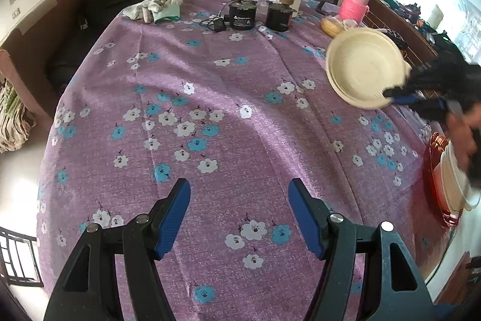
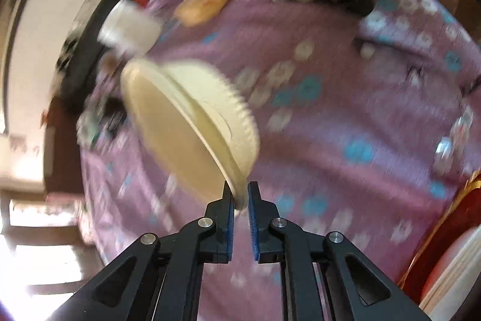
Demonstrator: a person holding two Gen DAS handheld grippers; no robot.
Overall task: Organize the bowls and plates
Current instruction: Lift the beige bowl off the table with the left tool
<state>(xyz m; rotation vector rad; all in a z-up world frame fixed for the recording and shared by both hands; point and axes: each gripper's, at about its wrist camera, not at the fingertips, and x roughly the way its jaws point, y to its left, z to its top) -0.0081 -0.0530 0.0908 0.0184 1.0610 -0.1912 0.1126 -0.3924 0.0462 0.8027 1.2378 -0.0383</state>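
Right tongs [image 2: 239, 194] clamped on cream bowl [image 2: 192, 122] rim, tilted above table [image 1: 228, 98]; left tongs [image 1: 239, 194] open, empty, nearer camera.

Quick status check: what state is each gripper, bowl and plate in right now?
Left gripper: open, empty, over the cloth.
Right gripper: shut on the bowl's rim.
Cream plastic bowl: lifted, tilted on edge.
Red plate: on the table edge, holding cream dishes.
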